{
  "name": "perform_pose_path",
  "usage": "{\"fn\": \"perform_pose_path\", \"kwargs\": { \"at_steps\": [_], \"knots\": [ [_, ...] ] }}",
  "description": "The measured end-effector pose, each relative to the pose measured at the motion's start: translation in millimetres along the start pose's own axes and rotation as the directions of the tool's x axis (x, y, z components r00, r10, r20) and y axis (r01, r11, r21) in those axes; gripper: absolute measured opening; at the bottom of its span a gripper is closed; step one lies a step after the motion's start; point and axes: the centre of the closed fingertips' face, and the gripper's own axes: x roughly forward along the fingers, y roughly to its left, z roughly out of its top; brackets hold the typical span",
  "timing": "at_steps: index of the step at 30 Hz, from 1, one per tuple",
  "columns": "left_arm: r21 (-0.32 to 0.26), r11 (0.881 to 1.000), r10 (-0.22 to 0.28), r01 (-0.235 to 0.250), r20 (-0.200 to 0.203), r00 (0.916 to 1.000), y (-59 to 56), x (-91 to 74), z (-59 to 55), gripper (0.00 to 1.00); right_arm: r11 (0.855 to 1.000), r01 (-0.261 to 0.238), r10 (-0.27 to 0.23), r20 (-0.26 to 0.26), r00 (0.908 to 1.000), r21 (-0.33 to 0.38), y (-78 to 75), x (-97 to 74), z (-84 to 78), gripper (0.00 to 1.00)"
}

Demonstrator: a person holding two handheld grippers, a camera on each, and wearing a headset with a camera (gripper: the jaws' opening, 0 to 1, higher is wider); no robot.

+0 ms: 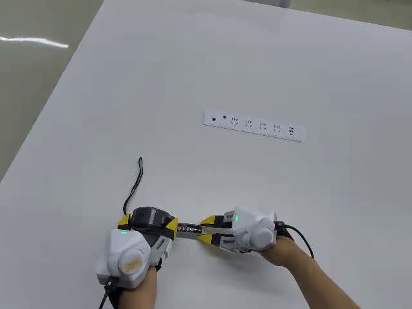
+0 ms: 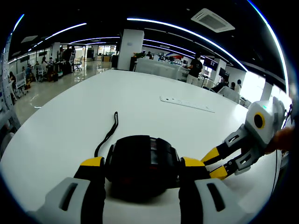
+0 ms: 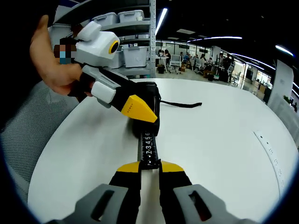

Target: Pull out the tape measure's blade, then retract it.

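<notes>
— What has the left tool [image 2: 142, 162] got?
— Its yellow tips clamp the black tape measure [image 2: 140, 175] on the white desk [image 2: 154, 116]. The strap [image 2: 108, 133] trails away, and the right tool [image 2: 214, 163] is just beside.

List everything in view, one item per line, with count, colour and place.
Table: one, white, under everything.
Tape measure: one, black case, near the table's front edge.
Blade: one, dark with white numerals, a short way out of the case.
Strap: one, black, lying on the table behind the case.
Power strip: one, white, mid-table, apart from the rest.
Left gripper: one, white with yellow tips, shut on the tape measure.
Right gripper: one, same colours, shut on the blade.
Left hand: one, holding the left gripper.
</notes>
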Motion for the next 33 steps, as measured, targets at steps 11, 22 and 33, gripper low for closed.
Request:
{"fn": "perform_pose_path", "kwargs": {
  "at_steps": [11,22,33],
  "knots": [
    [0.004,1.0,-0.004,0.004,-0.002,1.0,-0.1,0.6,-0.2,0.61,1.0,-0.008,0.008,0.018,0.9998,0.002,1.2,16.1,7.9,0.12],
    [0.004,1.0,-0.004,0.004,-0.005,1.0,-0.9,0.6,-0.4,0.61,1.0,-0.022,0.022,0.03,0.9993,-0.007,2.0,27.2,14.5,0.12],
    [0.008,1.0,-0.007,0.007,-0.009,0.9999,-1.6,0.8,-0.3,0.6,0.999,-0.036,0.036,0.039,0.9986,-0.015,2.2,37.7,20.0,0.12]
  ]
}}
